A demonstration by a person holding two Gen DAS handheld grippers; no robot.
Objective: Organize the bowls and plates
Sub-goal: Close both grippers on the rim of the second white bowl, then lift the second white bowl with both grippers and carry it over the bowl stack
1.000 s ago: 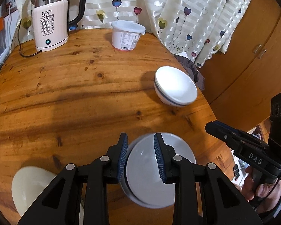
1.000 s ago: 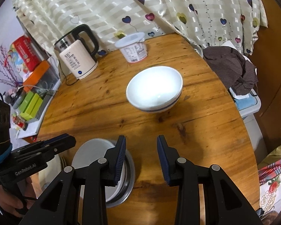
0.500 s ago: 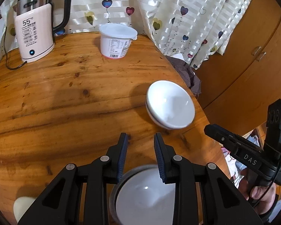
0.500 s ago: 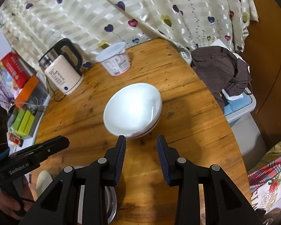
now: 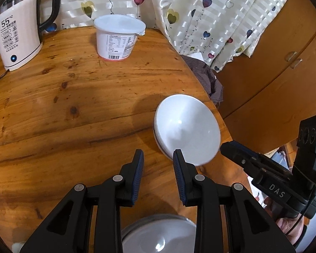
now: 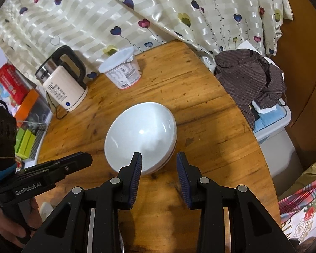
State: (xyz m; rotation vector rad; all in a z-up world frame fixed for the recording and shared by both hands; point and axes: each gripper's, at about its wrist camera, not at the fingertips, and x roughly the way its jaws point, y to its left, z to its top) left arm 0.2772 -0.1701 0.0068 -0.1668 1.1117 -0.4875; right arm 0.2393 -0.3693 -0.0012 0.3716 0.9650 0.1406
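Observation:
A white bowl [image 5: 186, 126] with a dark rim stripe sits near the right edge of the round wooden table [image 5: 73, 109]; it also shows in the right wrist view [image 6: 140, 136]. My left gripper [image 5: 158, 158] is open and empty, just left of and in front of the bowl. My right gripper [image 6: 159, 158] is open and empty, its left finger over the bowl's near rim. A grey plate with a white dish on it [image 5: 160, 236] lies under my left gripper at the table's near edge.
A white kettle [image 5: 16, 33] and a lidded white tub [image 5: 118, 38] stand at the back of the table. A heart-patterned curtain [image 6: 137, 10] hangs behind. A brown shirt on a bin [image 6: 252, 80] is right of the table. Boxes [image 6: 25, 103] are at the left.
Both grippers have moved forward toward the white bowl, which now lies close to both. The grey plate has slid back under the left gripper. Both stay open.

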